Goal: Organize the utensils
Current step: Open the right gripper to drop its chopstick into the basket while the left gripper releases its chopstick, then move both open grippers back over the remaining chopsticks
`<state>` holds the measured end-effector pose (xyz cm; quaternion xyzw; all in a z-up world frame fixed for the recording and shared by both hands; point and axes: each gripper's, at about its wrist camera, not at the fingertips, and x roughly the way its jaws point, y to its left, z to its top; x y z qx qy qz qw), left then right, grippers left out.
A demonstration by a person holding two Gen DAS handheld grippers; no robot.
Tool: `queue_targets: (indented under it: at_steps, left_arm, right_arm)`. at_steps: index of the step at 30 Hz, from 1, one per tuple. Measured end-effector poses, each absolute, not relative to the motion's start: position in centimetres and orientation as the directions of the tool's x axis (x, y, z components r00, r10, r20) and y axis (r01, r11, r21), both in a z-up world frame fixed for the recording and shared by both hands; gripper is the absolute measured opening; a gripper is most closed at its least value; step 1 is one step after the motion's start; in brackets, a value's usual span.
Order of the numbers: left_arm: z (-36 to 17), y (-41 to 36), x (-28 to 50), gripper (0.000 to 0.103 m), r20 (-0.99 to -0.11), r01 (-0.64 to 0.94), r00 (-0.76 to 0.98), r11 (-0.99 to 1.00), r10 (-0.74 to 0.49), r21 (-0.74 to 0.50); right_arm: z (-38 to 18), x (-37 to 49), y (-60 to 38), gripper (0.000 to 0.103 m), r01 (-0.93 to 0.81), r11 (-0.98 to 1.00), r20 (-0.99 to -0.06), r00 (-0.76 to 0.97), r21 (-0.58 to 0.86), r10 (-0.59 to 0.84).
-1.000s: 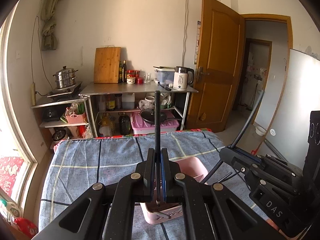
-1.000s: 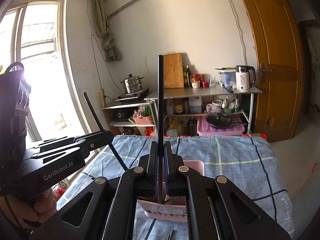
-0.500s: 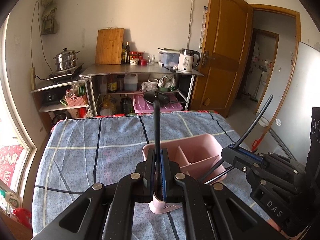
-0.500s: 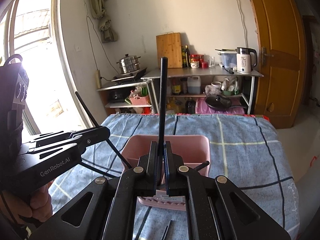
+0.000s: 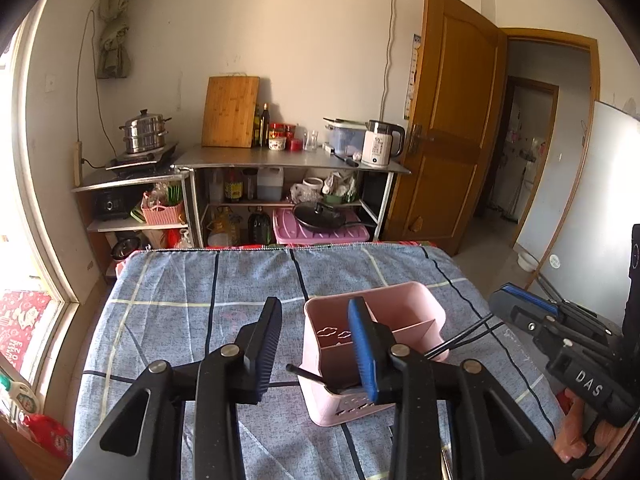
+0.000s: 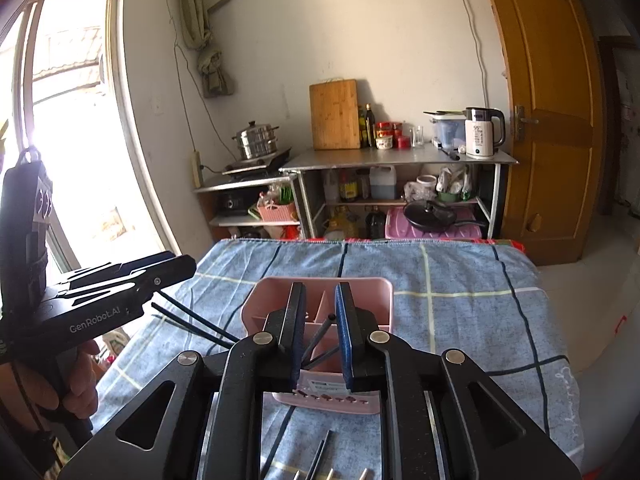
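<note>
Both tongs stand apart and hold nothing: the left tongs (image 5: 316,344) gape wide, the right tongs (image 6: 320,332) less so. The pink utensil caddy (image 6: 320,304) sits on the blue plaid cloth of the table (image 6: 460,312), dead ahead at 12 o'clock of the right tongs. Thin black chopsticks (image 6: 320,336) lean inside its compartments. More utensil handles (image 6: 316,460) lie on the cloth at 6 o'clock of the caddy. These look light, stiff, slim and likely slippery; I would pinch one mid-shaft, square across the pads, so it cannot pivot.
</note>
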<state>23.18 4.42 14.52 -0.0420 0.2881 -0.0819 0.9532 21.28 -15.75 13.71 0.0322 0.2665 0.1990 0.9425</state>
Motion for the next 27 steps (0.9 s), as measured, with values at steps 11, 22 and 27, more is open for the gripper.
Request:
queue_targets:
  at_steps: [11,22,27]
  left_arm:
    - [15.3,4.9,17.3,0.035,-0.486,0.132,0.853,0.979,-0.191,-0.153]
    - [10.9,2.9,11.0,0.035,-0.519,0.161,0.824,0.972,-0.228,-0.171]
    - [8.5,1.9,8.9,0.035,-0.553,0.167,0.796,0.968,-0.245,-0.189]
  right_arm:
    - [14.4,17.3,-18.4,0.016,-0.345,0.92,-0.47,0.791,0.184,0.391]
    - [10.6,12.2,-20.8,0.016,-0.307,0.93,-0.53,0.763,0.205,0.369]
    - [8.8,10.5,-21.6,0.016,-0.293,0.937,-0.567,0.746,0.193,0.35]
